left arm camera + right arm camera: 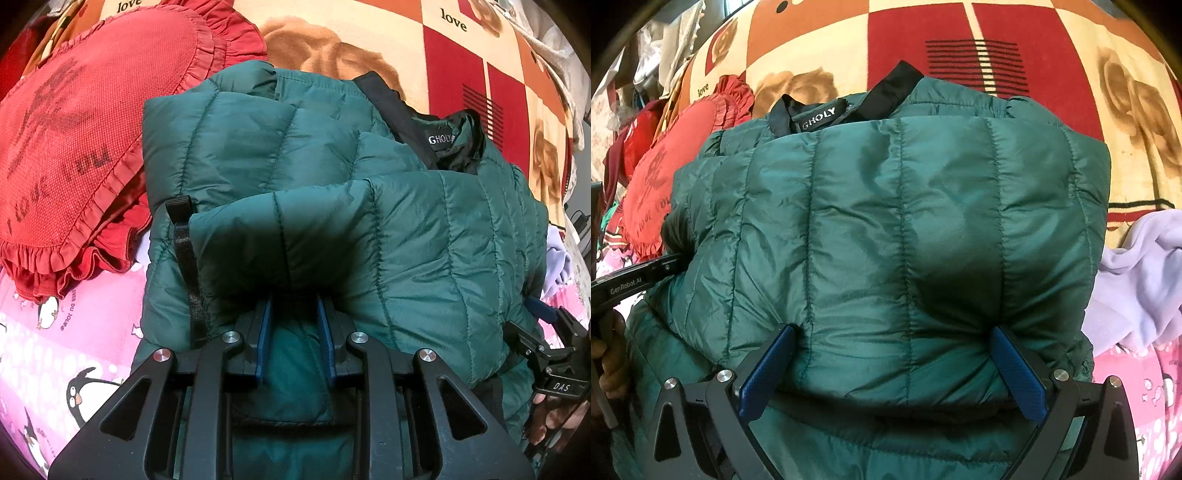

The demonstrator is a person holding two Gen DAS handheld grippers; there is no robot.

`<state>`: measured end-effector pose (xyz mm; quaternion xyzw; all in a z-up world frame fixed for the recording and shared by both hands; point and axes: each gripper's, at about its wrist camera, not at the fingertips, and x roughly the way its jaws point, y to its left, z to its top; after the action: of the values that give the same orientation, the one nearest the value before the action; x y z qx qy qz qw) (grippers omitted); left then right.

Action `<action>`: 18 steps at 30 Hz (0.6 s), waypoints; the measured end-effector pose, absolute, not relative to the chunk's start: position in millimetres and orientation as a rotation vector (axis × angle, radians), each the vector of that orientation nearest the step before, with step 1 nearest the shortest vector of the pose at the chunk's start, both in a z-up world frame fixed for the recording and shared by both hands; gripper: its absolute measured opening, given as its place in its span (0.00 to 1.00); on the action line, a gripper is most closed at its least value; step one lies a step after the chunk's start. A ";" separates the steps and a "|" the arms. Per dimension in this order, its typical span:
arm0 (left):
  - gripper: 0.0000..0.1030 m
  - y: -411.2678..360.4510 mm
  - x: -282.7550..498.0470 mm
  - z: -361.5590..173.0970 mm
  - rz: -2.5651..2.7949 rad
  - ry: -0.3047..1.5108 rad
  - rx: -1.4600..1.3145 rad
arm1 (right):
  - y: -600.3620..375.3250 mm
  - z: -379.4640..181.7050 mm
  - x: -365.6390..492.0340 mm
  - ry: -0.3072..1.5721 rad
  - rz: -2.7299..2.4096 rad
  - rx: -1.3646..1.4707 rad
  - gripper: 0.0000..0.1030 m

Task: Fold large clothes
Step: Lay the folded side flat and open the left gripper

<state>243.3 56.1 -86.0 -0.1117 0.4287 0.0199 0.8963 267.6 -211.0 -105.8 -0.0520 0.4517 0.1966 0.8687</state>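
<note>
A green quilted puffer jacket [325, 177] lies folded on the bed, its black collar and label at the far end; it also fills the right wrist view [886, 229]. My left gripper [295, 306] has its blue pads partly open, their tips tucked under a folded green sleeve edge. My right gripper [894, 339] is wide open, its blue pads against the jacket's near folded edge, nothing pinched. The right gripper also shows at the right edge of the left wrist view [543, 314].
A red ruffled cushion [74, 147] lies left of the jacket. A red, orange and cream blanket [960, 40] covers the far side. A lilac cloth [1145, 273] lies to the right. Pink penguin-print bedding [74, 350] is under the near side.
</note>
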 end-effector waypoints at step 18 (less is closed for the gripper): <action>0.22 62.4 241.9 -85.0 0.021 0.886 -0.285 | -212.3 -89.3 268.5 0.952 0.429 -0.085 1.00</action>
<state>241.9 62.4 -85.0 -0.1376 0.4271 0.0104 0.8936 268.5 -212.3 -89.3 -0.0404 0.4547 0.2046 0.8659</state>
